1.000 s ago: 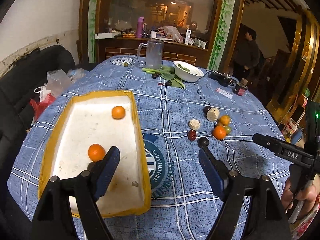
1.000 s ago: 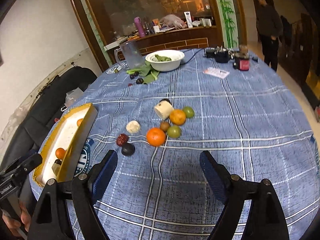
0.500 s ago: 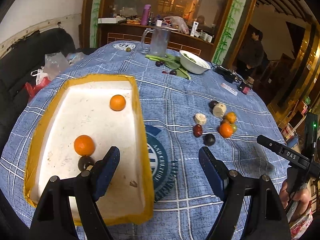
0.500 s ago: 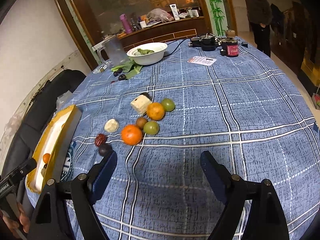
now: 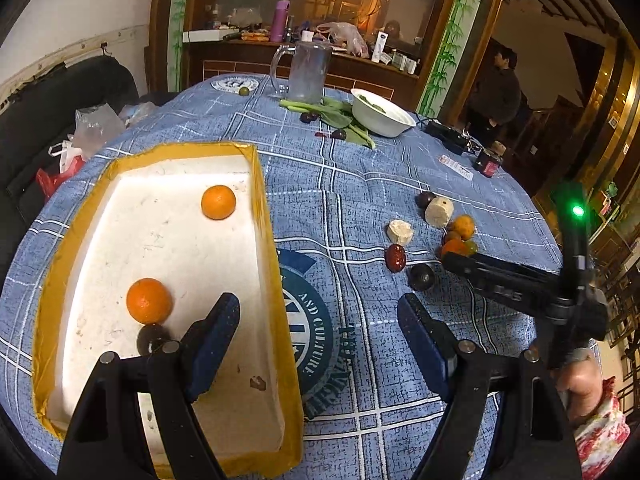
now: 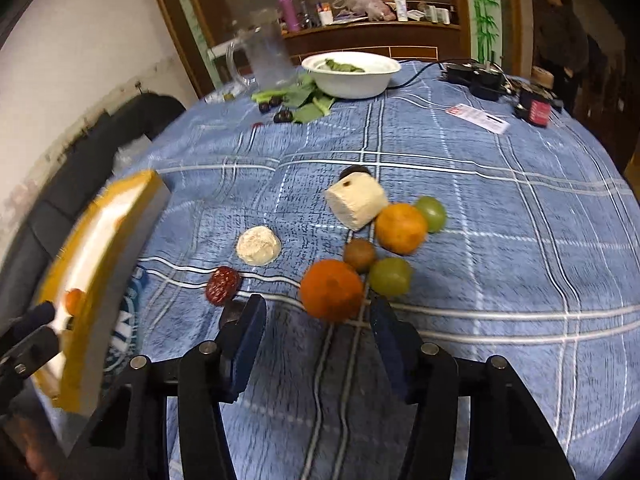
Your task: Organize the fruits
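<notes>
**Right gripper low at the fruit cluster, left gripper over the tray edge**

While the left gripper [image 5: 320, 312] hangs with its fingers spread wide and nothing between them, its left finger sits above the white floor of the yellow-rimmed tray [image 5: 264, 216] and its right finger above bare blue tablecloth [image 5: 340, 184]. Inside the tray, one orange [image 5: 218, 202] lies toward 12 o'clock, near the right wall; a second orange [image 5: 149, 301] lies at 9 o'clock from the fingertips, touching a dark round fruit [image 5: 151, 338]. Open cloth runs from the tray's right wall to the loose fruit at 2 o'clock.

From the right wrist view, the right gripper [image 6: 318, 320] is open and empty, fingers low over the cloth. A large orange [image 6: 331, 290] sits just beyond the fingertips at 12 o'clock. Green fruit [image 6: 390, 276] lies at 1 o'clock, a red date [image 6: 222, 280] at 10 o'clock. The tray's wall stands at 9 o'clock, blurred.
</notes>
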